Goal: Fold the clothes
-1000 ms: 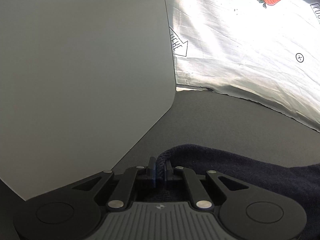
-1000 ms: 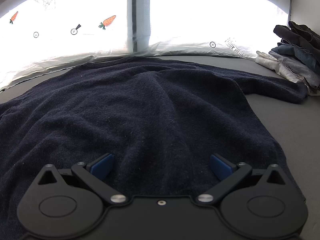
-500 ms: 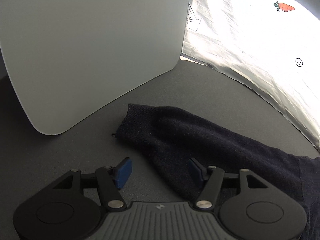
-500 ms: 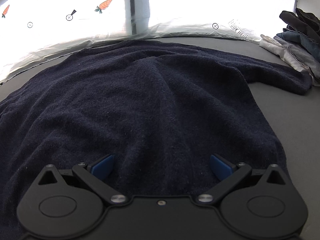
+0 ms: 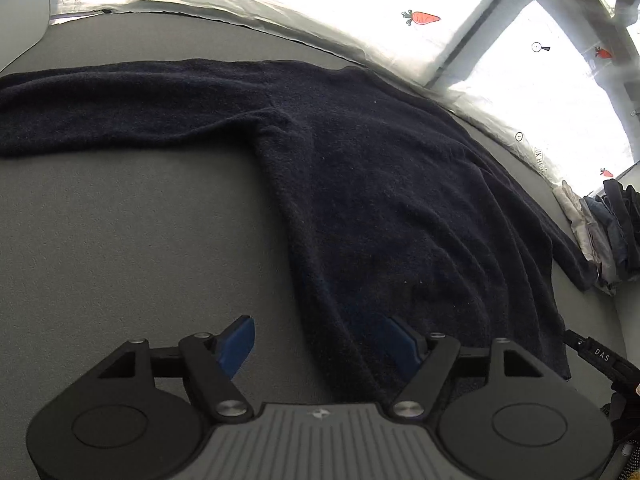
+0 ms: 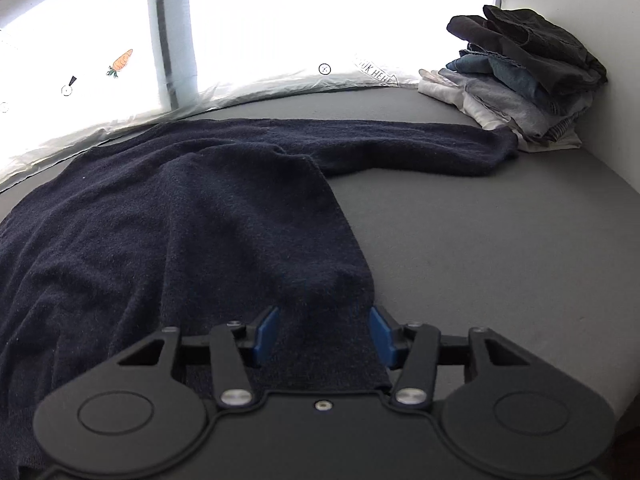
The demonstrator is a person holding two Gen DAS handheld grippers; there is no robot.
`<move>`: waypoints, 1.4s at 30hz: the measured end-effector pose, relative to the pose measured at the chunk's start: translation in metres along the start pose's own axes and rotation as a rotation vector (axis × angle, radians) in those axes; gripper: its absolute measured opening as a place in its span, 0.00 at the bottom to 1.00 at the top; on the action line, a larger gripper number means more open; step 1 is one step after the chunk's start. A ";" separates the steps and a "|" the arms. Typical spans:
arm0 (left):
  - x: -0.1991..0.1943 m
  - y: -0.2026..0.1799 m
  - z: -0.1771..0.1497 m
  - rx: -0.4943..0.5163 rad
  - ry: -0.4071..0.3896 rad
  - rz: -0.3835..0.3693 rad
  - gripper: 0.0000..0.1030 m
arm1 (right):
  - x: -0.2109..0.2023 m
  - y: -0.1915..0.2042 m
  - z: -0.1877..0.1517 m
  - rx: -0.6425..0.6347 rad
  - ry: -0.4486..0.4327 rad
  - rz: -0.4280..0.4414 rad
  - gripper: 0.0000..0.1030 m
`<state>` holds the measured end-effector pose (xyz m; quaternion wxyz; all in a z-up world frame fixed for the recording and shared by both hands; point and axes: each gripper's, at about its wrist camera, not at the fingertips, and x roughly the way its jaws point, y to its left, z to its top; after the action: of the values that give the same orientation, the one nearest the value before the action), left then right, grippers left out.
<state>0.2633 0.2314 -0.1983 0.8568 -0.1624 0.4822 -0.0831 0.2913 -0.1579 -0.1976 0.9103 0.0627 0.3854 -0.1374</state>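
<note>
A dark navy sweater (image 5: 400, 200) lies spread flat on the grey table (image 5: 120, 260). Its left sleeve (image 5: 120, 108) stretches out to the left. Its right sleeve (image 6: 420, 148) reaches the clothes pile. My left gripper (image 5: 320, 340) is open low over the sweater's lower left edge, and that side edge runs between the fingers. My right gripper (image 6: 324, 332) is open at the sweater's (image 6: 200, 220) lower right corner. The hem lies between its blue pads (image 6: 266, 330), which stand partly narrowed around it.
A stack of folded clothes (image 6: 520, 80) sits at the back right against a white wall, also seen as the pile (image 5: 608, 232) in the left wrist view. A bright white sheet with carrot prints (image 5: 420, 18) runs along the table's far edge. Bare grey table (image 6: 500, 260) lies right of the sweater.
My left gripper let go of the sleeve cuff, opened, and swung right to the sweater's lower left edge. My right gripper shifted right to the hem corner and its fingers narrowed.
</note>
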 end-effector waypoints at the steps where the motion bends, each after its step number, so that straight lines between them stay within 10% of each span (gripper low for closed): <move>1: 0.001 -0.013 -0.008 0.019 0.011 0.004 0.73 | 0.003 -0.009 -0.002 0.007 0.028 0.020 0.51; 9: 0.016 -0.056 -0.056 -0.019 0.029 0.114 0.68 | 0.020 -0.028 -0.017 -0.079 0.120 0.167 0.46; 12: 0.013 -0.058 -0.062 -0.060 -0.008 0.184 0.43 | 0.017 -0.035 -0.014 -0.127 0.116 0.211 0.16; 14: 0.009 -0.050 -0.064 -0.132 -0.032 0.174 0.05 | 0.013 -0.038 -0.016 -0.130 0.127 0.231 0.12; 22: -0.046 -0.037 -0.067 -0.291 -0.158 0.147 0.05 | -0.002 -0.048 -0.024 -0.141 0.173 0.310 0.10; 29: -0.023 -0.026 -0.075 -0.331 -0.052 0.219 0.10 | -0.015 -0.053 -0.028 -0.163 0.202 0.360 0.15; 33: -0.035 -0.024 -0.066 -0.309 -0.104 0.206 0.31 | -0.035 -0.036 -0.014 -0.262 0.043 0.239 0.67; 37: -0.050 -0.006 -0.054 -0.348 -0.166 0.219 0.59 | -0.039 -0.020 0.001 -0.298 -0.061 0.165 0.90; 42: -0.057 0.028 -0.035 -0.414 -0.210 0.267 0.75 | -0.022 0.009 0.011 -0.284 -0.035 0.216 0.94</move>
<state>0.2036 0.2671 -0.1796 0.8539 -0.2770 0.4147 0.1485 0.2864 -0.1472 -0.1743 0.9261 -0.0281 0.3760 0.0160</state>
